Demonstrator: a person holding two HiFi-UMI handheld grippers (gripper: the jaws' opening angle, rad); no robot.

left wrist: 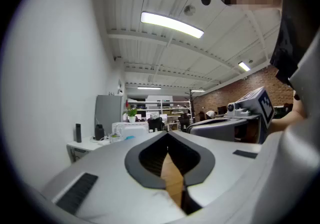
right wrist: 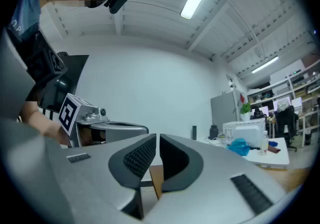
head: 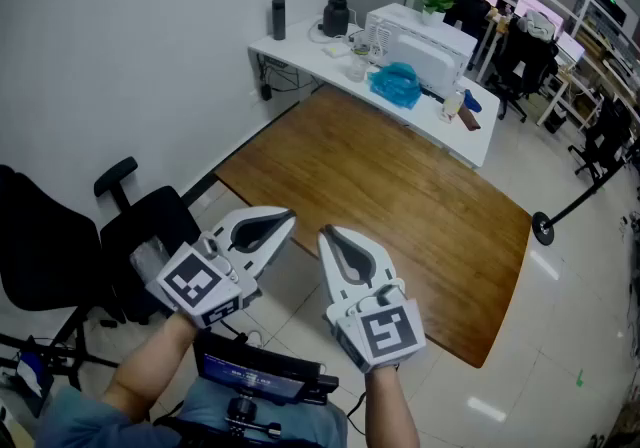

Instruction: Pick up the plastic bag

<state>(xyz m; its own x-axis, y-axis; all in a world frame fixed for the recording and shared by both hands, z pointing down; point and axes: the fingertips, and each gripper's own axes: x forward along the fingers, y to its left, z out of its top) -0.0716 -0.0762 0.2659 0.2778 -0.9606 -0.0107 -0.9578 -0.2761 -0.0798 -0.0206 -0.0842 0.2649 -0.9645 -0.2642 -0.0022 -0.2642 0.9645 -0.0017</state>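
While the blue plastic bag (head: 397, 84) lies far off on the white desk (head: 296, 48), I hold my left gripper (head: 286, 221) and right gripper (head: 329, 234) near me, side by side. Both are closed on nothing, likely because the bag is beyond reach.

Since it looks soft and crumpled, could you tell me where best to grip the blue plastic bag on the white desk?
Probably pinch the bunched folds on top of the blue plastic bag, coming down from the wooden table side. It lies as a loose heap near the front edge of the white desk, and the white appliance stands close behind it.
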